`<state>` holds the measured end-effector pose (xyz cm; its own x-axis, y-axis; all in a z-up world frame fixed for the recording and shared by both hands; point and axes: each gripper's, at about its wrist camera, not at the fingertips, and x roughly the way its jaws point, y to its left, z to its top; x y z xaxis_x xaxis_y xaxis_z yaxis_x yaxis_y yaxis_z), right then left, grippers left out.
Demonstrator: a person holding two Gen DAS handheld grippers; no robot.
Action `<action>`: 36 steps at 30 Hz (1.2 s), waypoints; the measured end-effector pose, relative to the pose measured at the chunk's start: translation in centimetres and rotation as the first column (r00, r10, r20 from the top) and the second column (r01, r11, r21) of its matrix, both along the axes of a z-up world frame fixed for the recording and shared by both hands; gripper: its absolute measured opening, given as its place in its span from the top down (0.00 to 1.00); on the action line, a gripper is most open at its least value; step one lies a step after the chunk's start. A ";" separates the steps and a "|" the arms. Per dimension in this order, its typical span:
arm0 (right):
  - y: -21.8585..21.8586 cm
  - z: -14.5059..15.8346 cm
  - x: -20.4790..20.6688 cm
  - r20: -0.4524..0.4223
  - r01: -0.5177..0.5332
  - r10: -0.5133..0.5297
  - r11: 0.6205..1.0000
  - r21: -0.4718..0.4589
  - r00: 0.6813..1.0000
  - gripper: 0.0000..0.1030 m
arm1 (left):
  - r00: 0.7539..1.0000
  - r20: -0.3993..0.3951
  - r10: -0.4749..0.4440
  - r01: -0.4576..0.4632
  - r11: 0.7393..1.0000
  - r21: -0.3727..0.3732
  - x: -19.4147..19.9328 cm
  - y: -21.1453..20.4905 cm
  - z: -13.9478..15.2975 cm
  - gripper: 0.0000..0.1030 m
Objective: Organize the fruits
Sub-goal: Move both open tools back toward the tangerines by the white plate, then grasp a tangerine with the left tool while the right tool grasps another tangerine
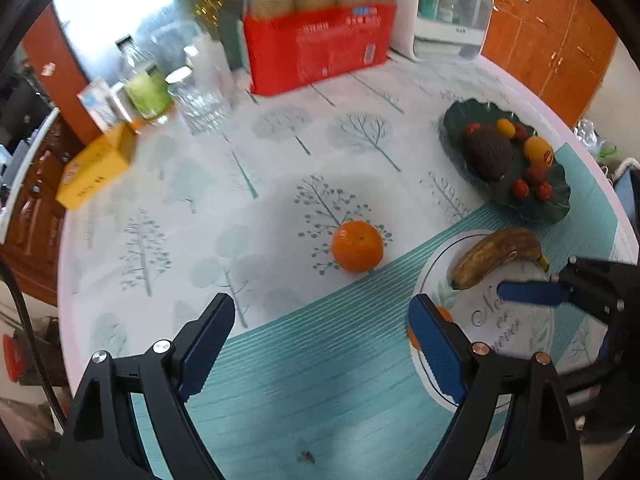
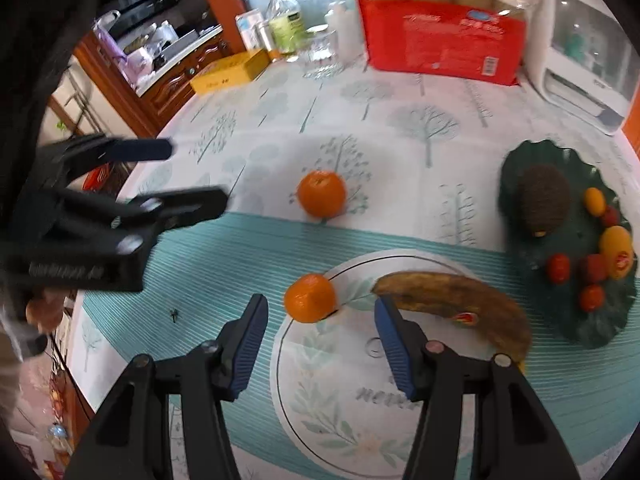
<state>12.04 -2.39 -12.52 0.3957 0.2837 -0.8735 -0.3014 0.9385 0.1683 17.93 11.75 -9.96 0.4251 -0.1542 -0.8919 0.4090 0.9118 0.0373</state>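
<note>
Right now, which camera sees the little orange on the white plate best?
The right wrist view. There the small orange sits whole at the white plate's rim, just ahead of the open right gripper. In the left wrist view only an orange sliver peeks out behind a left gripper finger.

My left wrist camera looks forward and down along my open left gripper (image 1: 322, 332) at the tree-printed tablecloth (image 1: 224, 184), close above it. My right wrist camera does likewise past my open right gripper (image 2: 320, 330). Both views share the loose round orange tangerine (image 1: 357, 245) (image 2: 321, 193), frame centre; the white printed plate (image 1: 532, 320) (image 2: 320, 400) at lower right; and the red carton (image 1: 316, 46) (image 2: 440, 46) along the top. Each view catches the other gripper at its edge.
</note>
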 end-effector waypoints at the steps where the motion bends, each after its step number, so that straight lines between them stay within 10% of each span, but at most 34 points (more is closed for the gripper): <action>1: 0.3 -0.4 0.1 -0.001 -0.005 0.005 1.000 -0.003 1.000 0.46 | 1.000 -0.008 -0.006 0.006 1.000 0.003 0.5 0.0 -0.6 0.15; 20: 0.3 -3.9 0.8 -0.039 0.024 -0.026 0.999 -0.045 0.999 0.62 | 0.994 -0.090 -0.068 0.062 0.995 -0.072 5.8 -4.1 -6.0 0.15; 36: -2.3 -1.5 0.6 -0.002 0.100 -0.100 0.995 0.014 0.995 0.62 | 0.991 -0.132 -0.036 0.031 0.999 -0.041 6.7 -5.5 -8.3 0.56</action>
